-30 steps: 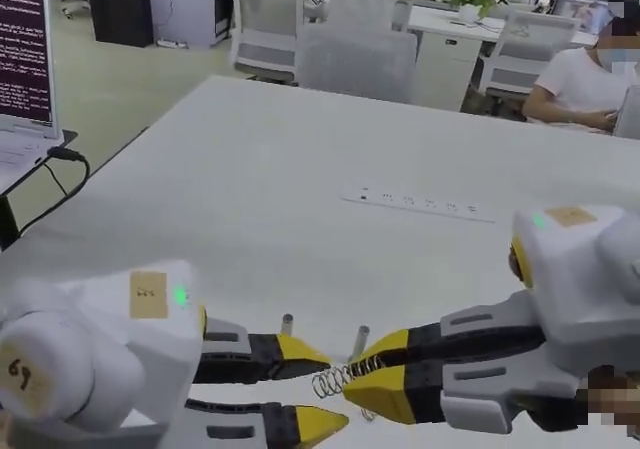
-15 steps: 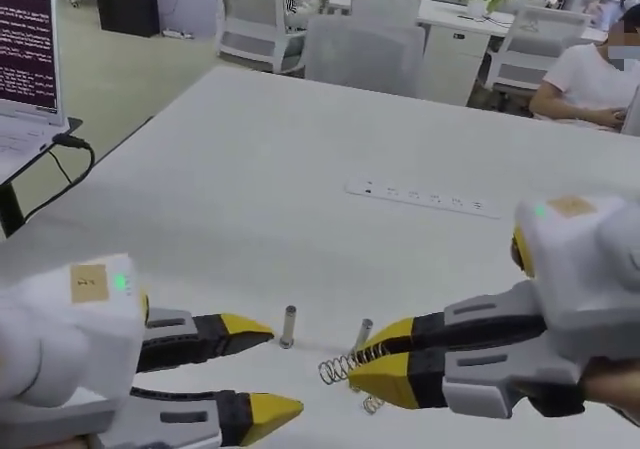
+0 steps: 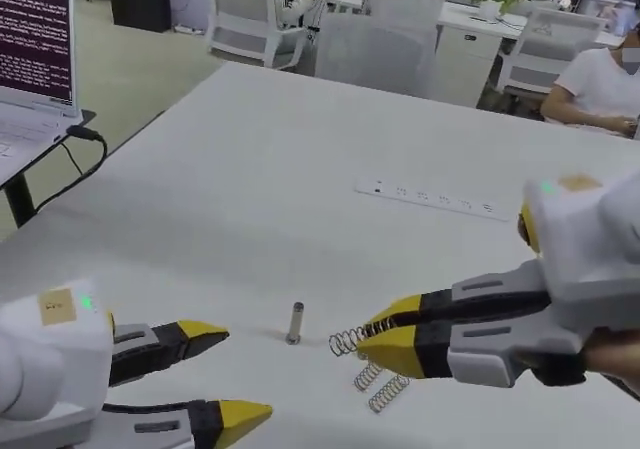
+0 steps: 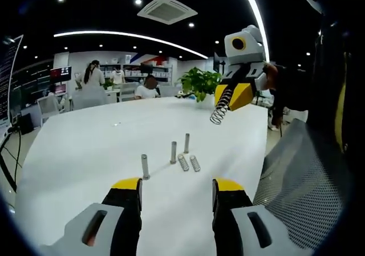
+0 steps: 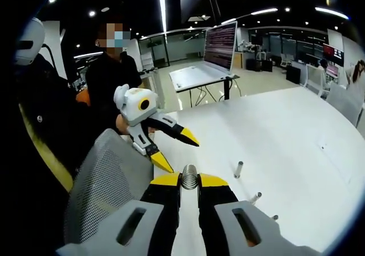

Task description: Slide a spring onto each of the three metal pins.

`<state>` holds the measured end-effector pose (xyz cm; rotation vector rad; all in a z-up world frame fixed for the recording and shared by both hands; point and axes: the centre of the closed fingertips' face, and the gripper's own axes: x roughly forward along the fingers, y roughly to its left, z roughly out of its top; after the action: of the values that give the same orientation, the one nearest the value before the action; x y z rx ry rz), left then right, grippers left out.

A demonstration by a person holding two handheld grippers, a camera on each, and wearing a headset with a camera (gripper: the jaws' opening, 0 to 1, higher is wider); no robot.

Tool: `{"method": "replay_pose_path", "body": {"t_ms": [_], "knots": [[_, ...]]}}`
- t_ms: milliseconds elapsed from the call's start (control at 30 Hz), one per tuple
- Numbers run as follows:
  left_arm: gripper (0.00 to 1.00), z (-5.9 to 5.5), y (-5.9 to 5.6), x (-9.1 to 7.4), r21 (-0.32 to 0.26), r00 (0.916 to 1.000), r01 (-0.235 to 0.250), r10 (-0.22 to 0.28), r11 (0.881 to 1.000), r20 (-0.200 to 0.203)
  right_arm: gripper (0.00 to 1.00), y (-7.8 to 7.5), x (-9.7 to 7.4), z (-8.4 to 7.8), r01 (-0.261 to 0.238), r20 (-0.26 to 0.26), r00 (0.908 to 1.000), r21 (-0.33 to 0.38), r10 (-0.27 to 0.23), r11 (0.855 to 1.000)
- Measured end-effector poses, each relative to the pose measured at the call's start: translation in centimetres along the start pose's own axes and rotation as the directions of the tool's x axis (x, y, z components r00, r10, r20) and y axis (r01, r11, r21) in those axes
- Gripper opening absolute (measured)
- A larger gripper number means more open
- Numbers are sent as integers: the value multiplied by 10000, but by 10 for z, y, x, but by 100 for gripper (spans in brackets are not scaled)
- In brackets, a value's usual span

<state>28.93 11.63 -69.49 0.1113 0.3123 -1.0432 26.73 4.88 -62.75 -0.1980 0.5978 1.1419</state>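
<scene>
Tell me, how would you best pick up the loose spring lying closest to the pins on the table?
I'd come down from above and pinch the loose spring across its coils near one end. It lies flat on the table with its sides exposed, and the other end stays free to slide over a pin.

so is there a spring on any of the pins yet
No, in the left gripper view all three pins stand bare, and two springs lie loose beside them.

Left tongs (image 3: 248,372), right tongs (image 3: 362,336): black, yellow tips; white housings (image 3: 55,354).
</scene>
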Motion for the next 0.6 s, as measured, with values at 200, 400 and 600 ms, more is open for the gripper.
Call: {"method": "replay_pose_path", "body": {"t_ms": [200, 400, 600], "knots": [[49, -4, 0, -1, -178, 9999, -142, 142, 9997, -21, 8, -14, 0, 9, 230, -253, 9994, -359, -239, 9991], [52, -10, -1, 0, -366, 9998, -201, 198, 9991, -95, 8, -31, 4, 16, 504, -601, 9967, -577, -539, 9971], [53, -10, 0, -1, -443, 9996, -295, 292, 9986, -65, 8, -48, 8, 21, 629, -1214, 9899, -877, -733, 9942]]}}
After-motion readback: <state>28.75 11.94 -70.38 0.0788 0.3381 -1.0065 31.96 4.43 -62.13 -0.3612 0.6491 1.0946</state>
